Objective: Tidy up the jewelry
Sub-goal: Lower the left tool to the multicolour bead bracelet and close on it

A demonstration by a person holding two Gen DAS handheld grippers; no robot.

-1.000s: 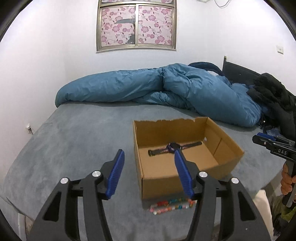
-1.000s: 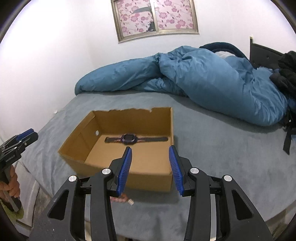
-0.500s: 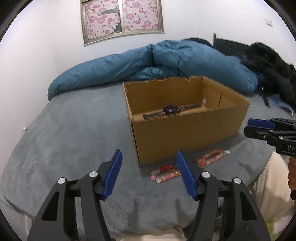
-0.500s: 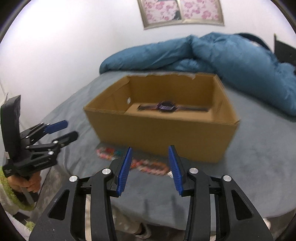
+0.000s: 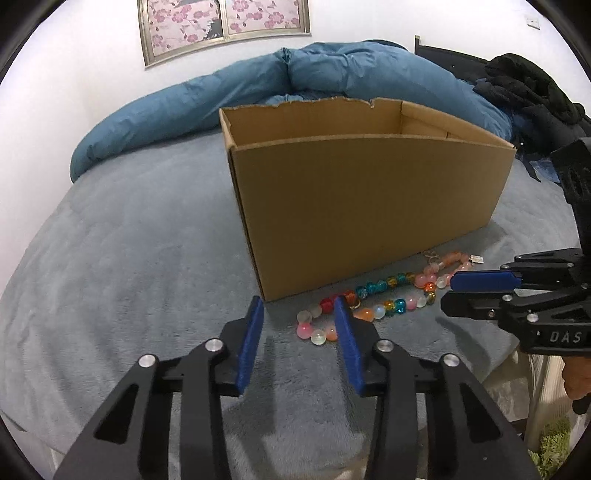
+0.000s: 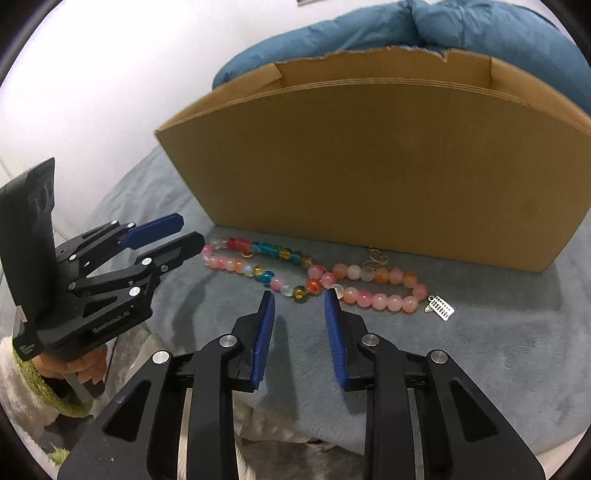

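1. The left wrist view takes in the far room: a floral-patterned window (image 5: 225, 27), a rumpled blue duvet (image 5: 258, 92) and dark clothing (image 5: 532, 88) heaped at the bed's far right. The right wrist view shows only a strip of the duvet behind the box.
2. The left wrist view looks slightly down past the rim of the cardboard box (image 5: 369, 206) onto its inner far wall; the box floor is hidden in both views.
3. The right wrist view shows the bead necklace (image 6: 314, 275) whole: red, teal and amber beads at its left end, pink and orange beads looping right, ending in a small metal tag (image 6: 439, 306). It also shows a gold clasp (image 6: 376, 256) near the box base. In the left wrist view the same necklace (image 5: 373, 302) is partly covered by a finger.
4. The necklace lies on the grey bed (image 5: 129, 258), just in front of the box's near wall, outside it.
5. The left tool (image 5: 298, 314) hovers low at the necklace's left end, jaws wide and holding nothing; its right finger overlaps the beads, though contact cannot be told.
6. The right tool (image 6: 300, 302) hovers just before the necklace's middle, jaws spread moderately, holding nothing, fingertips close to the beads.
7. Each view shows the other tool from the side, also parted.
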